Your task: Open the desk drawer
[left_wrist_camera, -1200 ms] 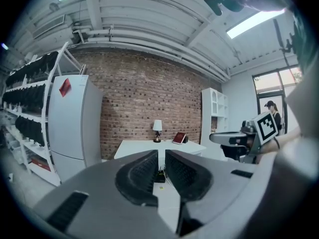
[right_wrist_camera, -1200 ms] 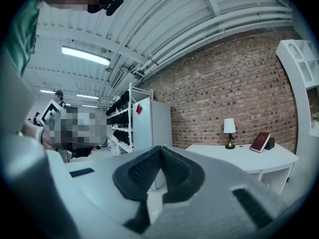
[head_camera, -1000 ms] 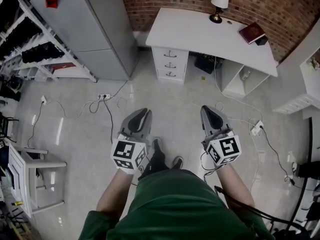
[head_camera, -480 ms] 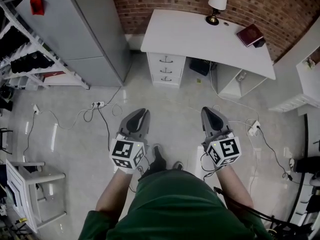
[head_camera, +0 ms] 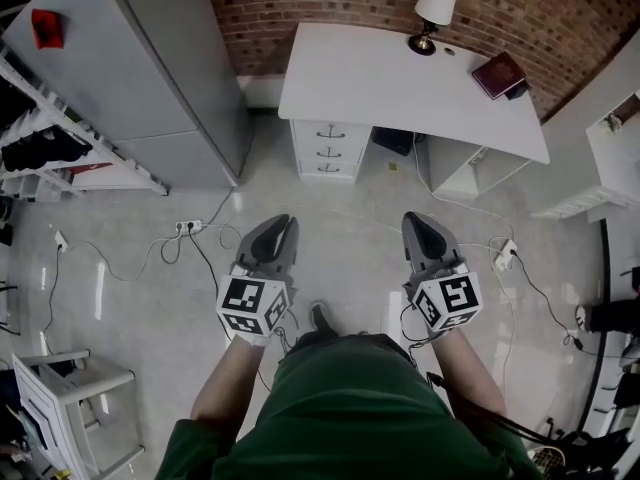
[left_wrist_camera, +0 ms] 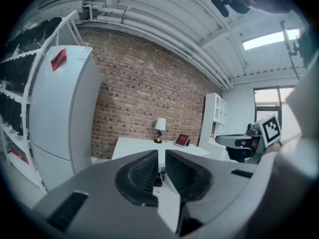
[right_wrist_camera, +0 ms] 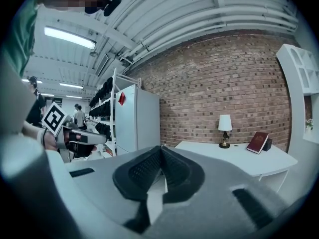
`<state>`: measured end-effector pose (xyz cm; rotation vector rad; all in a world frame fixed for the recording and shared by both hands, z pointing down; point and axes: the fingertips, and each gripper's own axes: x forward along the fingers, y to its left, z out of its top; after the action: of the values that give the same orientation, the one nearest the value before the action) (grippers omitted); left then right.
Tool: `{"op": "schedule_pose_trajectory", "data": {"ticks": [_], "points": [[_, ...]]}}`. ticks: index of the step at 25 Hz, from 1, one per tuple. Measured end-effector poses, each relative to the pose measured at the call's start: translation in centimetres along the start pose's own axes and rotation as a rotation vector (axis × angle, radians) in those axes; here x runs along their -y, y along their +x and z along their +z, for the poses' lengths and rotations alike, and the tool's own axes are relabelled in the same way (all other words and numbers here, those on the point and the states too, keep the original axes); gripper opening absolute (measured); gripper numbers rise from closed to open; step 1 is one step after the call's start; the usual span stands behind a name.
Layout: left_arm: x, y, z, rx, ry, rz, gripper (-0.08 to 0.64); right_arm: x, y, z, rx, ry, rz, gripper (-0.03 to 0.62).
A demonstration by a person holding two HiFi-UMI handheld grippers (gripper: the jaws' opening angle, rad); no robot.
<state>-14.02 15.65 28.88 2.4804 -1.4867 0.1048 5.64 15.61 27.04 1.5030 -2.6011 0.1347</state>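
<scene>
The white desk (head_camera: 400, 78) stands against the brick wall at the top of the head view. Its stack of three drawers (head_camera: 328, 150) sits under the left end, all pushed in. My left gripper (head_camera: 286, 222) and right gripper (head_camera: 414, 218) hover side by side over the floor, well short of the desk, both shut on nothing. In the left gripper view the left gripper (left_wrist_camera: 160, 152) points at the desk (left_wrist_camera: 130, 146), and its jaws hide the drawers. The right gripper (right_wrist_camera: 160, 147) points left of the desk (right_wrist_camera: 239, 158), toward the fridge.
A tall grey fridge (head_camera: 150, 58) stands left of the desk. A lamp (head_camera: 436, 3) and a red book (head_camera: 502, 71) sit on the desktop. Cables and power strips (head_camera: 188, 226) (head_camera: 507, 255) lie on the floor. White shelving (head_camera: 610, 148) is at right, a white stool (head_camera: 70, 398) at lower left.
The person has stepped forward, so the desk and fridge have shifted in the head view. Both grippers keep the same pose and stay shut.
</scene>
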Motion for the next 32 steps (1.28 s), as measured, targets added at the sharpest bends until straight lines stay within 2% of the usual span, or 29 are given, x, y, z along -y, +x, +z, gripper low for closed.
{"op": "schedule_pose_trajectory", "data": {"ticks": [7, 18, 27, 32], "points": [[-3.7, 1.4, 0.2, 0.004, -0.038, -0.014, 0.040, -1.0, 2.6, -0.2, -0.032, -0.008, -0.019, 0.002], [-5.5, 4.0, -0.4, -0.020, -0.053, -0.007, 0.040, 0.7, 5.9, -1.3, -0.058, 0.025, -0.015, 0.002], [-7.7, 7.4, 0.6, -0.023, -0.038, 0.057, 0.040, 3.4, 10.7, -0.9, -0.035, 0.036, 0.041, 0.002], [-7.7, 11.8, 0.3, -0.049, -0.044, 0.076, 0.040, 7.2, 13.4, -1.1, -0.046, 0.048, 0.061, 0.002]]}}
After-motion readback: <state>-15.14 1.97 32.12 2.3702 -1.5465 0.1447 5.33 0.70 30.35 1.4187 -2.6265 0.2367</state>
